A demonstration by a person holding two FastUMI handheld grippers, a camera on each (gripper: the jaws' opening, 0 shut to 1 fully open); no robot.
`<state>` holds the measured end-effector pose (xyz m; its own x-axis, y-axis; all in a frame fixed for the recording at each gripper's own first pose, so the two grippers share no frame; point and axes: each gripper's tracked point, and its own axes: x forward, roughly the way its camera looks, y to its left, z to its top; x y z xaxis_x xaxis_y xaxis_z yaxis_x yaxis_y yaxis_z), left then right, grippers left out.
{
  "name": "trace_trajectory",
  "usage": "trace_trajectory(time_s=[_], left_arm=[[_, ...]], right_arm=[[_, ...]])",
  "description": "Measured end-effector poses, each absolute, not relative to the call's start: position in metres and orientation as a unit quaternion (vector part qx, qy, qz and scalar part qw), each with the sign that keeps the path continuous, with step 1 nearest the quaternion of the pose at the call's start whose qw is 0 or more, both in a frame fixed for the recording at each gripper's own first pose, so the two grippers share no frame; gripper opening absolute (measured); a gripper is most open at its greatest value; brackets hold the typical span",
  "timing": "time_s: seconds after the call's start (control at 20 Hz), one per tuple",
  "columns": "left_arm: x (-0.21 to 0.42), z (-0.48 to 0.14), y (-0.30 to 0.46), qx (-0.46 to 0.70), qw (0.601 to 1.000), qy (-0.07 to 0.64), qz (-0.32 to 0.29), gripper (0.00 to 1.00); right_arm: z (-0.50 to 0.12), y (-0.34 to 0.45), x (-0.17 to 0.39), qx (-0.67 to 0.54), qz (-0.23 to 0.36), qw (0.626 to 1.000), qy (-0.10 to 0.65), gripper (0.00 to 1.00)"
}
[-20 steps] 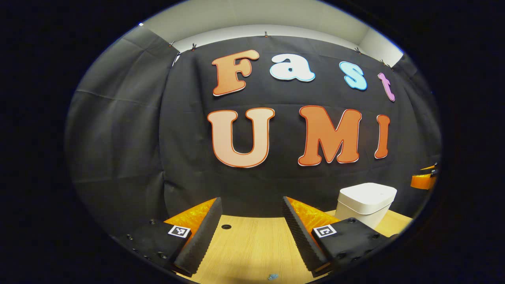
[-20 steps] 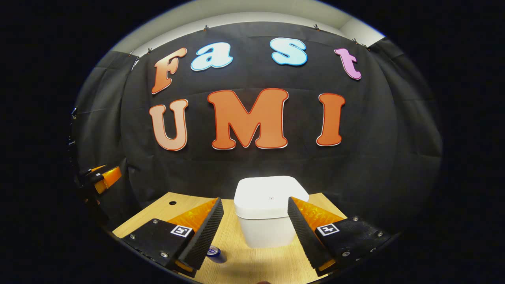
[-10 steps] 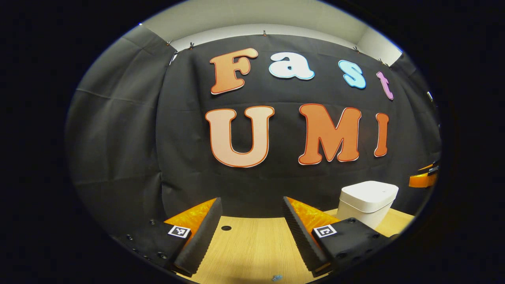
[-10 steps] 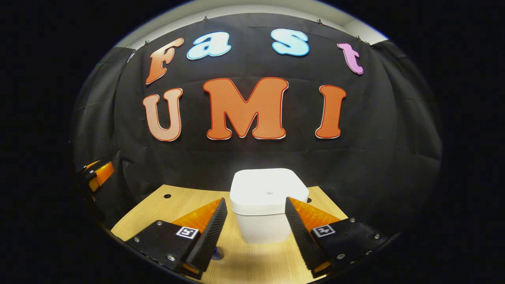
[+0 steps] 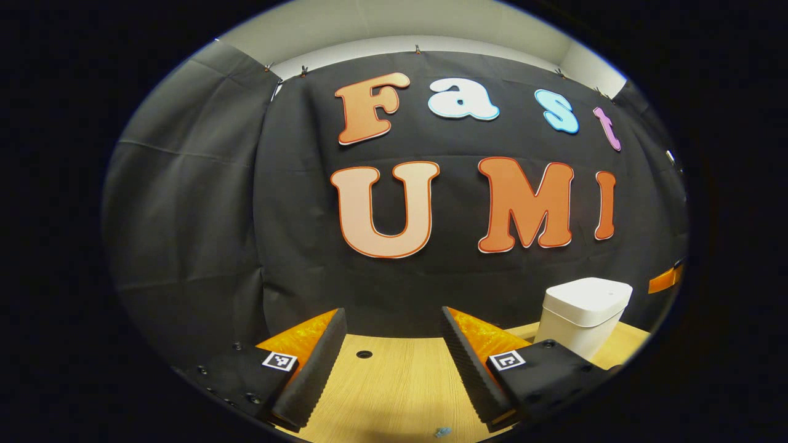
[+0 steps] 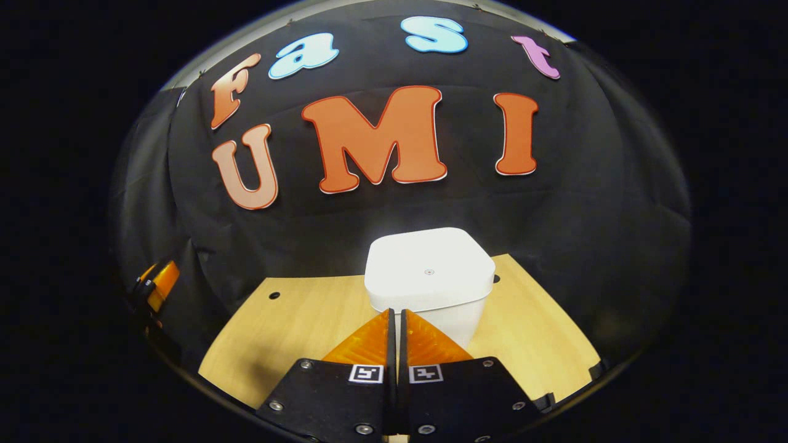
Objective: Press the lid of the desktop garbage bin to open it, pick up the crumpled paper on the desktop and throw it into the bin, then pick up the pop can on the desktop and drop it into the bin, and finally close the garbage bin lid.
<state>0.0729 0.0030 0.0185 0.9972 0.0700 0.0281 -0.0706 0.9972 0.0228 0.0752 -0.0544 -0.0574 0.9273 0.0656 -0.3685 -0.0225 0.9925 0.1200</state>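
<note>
The white desktop bin (image 6: 429, 271) stands on the wooden table (image 6: 295, 326) with its lid down. A small dot marks the lid's centre. My right gripper (image 6: 397, 315) is shut with nothing between its fingers. Its tips point at the bin's near rim, just short of it and a little above. In the left gripper view the bin (image 5: 585, 307) stands at the far right. My left gripper (image 5: 392, 317) hangs open over bare table, holding nothing. A small blue bit (image 5: 441, 432) lies at the lower edge, and I cannot tell what it is.
The black cloth wall rises close behind the table. Small round holes (image 6: 274, 295) (image 5: 364, 354) sit in the tabletop near its back edge. The other gripper (image 6: 157, 286) shows at the far left of the right gripper view.
My right gripper has shut its fingers and moved up and closer to the bin, looking down on the lid. The blue can has dropped out of its view. The left gripper shifted slightly.
</note>
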Motion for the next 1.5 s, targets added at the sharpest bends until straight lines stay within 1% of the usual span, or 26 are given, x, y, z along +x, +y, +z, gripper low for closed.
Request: trace_trajectory(time_s=[0.05, 0.2, 0.35, 0.7, 0.85, 0.9, 1.15, 1.5], left_arm=[[0.073, 0.018, 0.004, 0.013, 0.999, -0.013, 0.036, 0.98], [0.074, 0.015, 0.005, 0.01, 0.999, -0.008, 0.035, 0.98], [0.076, 0.013, 0.001, 0.0, 1.0, -0.004, 0.024, 0.98], [0.085, 0.01, 0.004, -0.002, 1.0, 0.006, 0.018, 0.98], [0.088, 0.013, 0.007, -0.004, 1.0, 0.008, 0.017, 0.96], [0.089, 0.01, 0.007, -0.003, 1.0, 0.009, 0.018, 0.98], [0.091, -0.002, 0.01, -0.006, 0.999, 0.025, 0.019, 0.98], [0.089, -0.015, 0.014, -0.006, 0.999, 0.038, 0.027, 0.96]], right_arm=[[-0.061, -0.054, 0.074, 0.059, 0.028, 0.978, 0.197, 0.01], [-0.057, -0.071, 0.085, 0.021, 0.007, 0.978, 0.208, 0.01], [-0.046, -0.075, 0.104, 0.023, 0.016, 0.973, 0.228, 0.0], [-0.044, -0.09, 0.179, -0.03, 0.032, 0.952, 0.302, 0.0], [-0.052, -0.09, 0.203, -0.06, 0.037, 0.94, 0.333, 0.0], [-0.053, -0.091, 0.211, -0.068, 0.037, 0.937, 0.342, 0.01], [-0.079, -0.092, 0.22, -0.073, 0.041, 0.912, 0.4, 0.01], [-0.098, -0.094, 0.22, -0.084, 0.039, 0.902, 0.422, 0.01]])
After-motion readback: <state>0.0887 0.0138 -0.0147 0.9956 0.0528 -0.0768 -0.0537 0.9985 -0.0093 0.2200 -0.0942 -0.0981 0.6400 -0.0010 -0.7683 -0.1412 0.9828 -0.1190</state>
